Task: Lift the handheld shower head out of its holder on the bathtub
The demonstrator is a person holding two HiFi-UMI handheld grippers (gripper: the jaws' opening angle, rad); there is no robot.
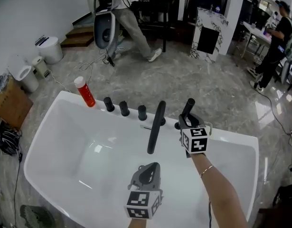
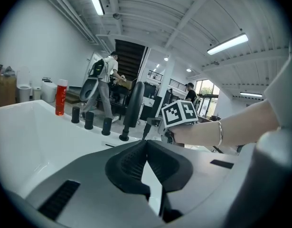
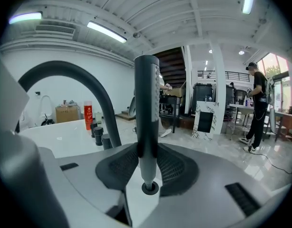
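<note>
The black handheld shower head (image 1: 188, 107) stands upright at the bathtub's far rim, right of the curved black faucet spout (image 1: 155, 126). My right gripper (image 1: 185, 121) is shut on its handle. In the right gripper view the handle (image 3: 146, 108) rises between the pads, and its tapered lower end reaches down to the round holder ring (image 3: 150, 188). My left gripper (image 1: 148, 169) hovers over the tub's white basin, nearer to me, with its jaws shut on nothing. The left gripper view shows its pads (image 2: 134, 161) meeting, and beyond them the right gripper's marker cube (image 2: 179, 113).
Three black knobs (image 1: 124, 109) line the white bathtub's rim (image 1: 60, 106) left of the spout, with a red bottle (image 1: 84, 92) past them. Cables, white bins (image 1: 50, 49) and a cardboard box (image 1: 11, 102) lie on the marble floor at left. People stand far behind.
</note>
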